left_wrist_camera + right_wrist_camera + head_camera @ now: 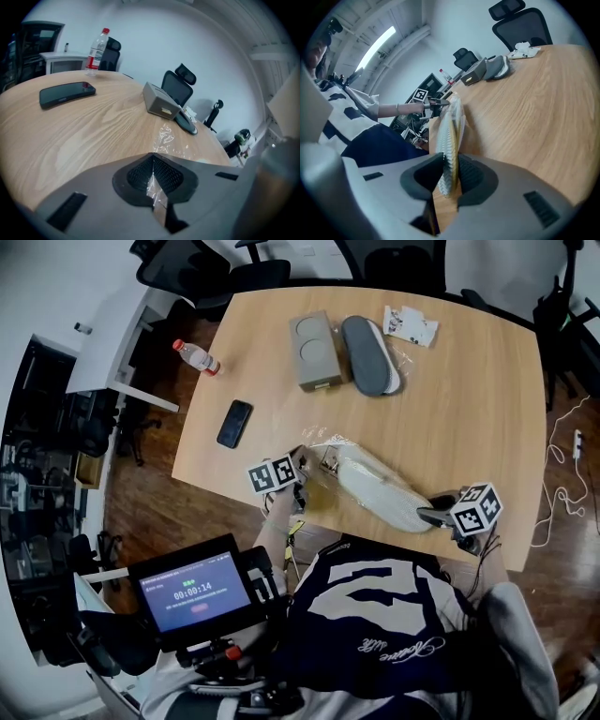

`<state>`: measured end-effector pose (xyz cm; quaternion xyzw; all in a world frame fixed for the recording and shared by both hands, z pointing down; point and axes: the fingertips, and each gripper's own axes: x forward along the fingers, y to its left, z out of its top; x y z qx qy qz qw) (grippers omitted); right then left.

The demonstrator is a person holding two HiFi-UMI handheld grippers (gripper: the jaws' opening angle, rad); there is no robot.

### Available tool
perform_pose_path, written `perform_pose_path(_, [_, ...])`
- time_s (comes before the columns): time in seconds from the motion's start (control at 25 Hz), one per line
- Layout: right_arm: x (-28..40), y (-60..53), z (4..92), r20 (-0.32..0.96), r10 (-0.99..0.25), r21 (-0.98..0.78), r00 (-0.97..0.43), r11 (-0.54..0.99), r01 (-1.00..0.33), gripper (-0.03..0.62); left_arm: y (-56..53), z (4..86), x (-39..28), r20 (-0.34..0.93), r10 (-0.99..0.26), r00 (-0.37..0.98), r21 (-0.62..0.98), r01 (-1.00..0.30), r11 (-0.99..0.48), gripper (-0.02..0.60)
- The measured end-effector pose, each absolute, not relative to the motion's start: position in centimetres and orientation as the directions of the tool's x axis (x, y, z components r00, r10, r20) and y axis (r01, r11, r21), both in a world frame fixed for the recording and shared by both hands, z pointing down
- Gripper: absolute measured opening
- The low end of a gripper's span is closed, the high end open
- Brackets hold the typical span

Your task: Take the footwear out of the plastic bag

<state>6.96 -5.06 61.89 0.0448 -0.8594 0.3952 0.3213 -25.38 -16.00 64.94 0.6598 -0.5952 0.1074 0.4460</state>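
Your left gripper (153,174) has its fingers (138,176) closed on a strip of the plastic bag (165,136) (clear film). On the worktop (93,136) beyond lie a phone (65,93), a bottle (97,51) and a grey box (159,101).

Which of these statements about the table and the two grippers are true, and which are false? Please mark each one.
1. The left gripper is shut on the film of the plastic bag. True.
2. The right gripper holds nothing. False: its jaws are closed on the edge of the white slipper.
3. The water bottle stands upright near the table's edge. True.
4. The phone lies on the floor. False: it lies flat on the table, between the bottle and the left gripper.
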Motion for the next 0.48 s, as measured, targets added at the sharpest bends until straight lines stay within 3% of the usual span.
perform_pose_path(0.12, [9.0, -4.4, 61.7, 0.613, 0.140, -0.629, -0.778, 0.683, -0.372, 0.084, -15.4, 65.1, -25.0, 0.703, -0.658, 0.270, 0.392, -0.919, 0.042, 0.003])
perform_pose_path(0.48, [12.7, -4.2, 59.7, 0.721, -0.046, -0.476, -0.691, 0.692, -0.543, 0.081, -15.5, 64.6, -24.8, 0.691, -0.706, 0.155, 0.342, -0.930, 0.131, 0.003])
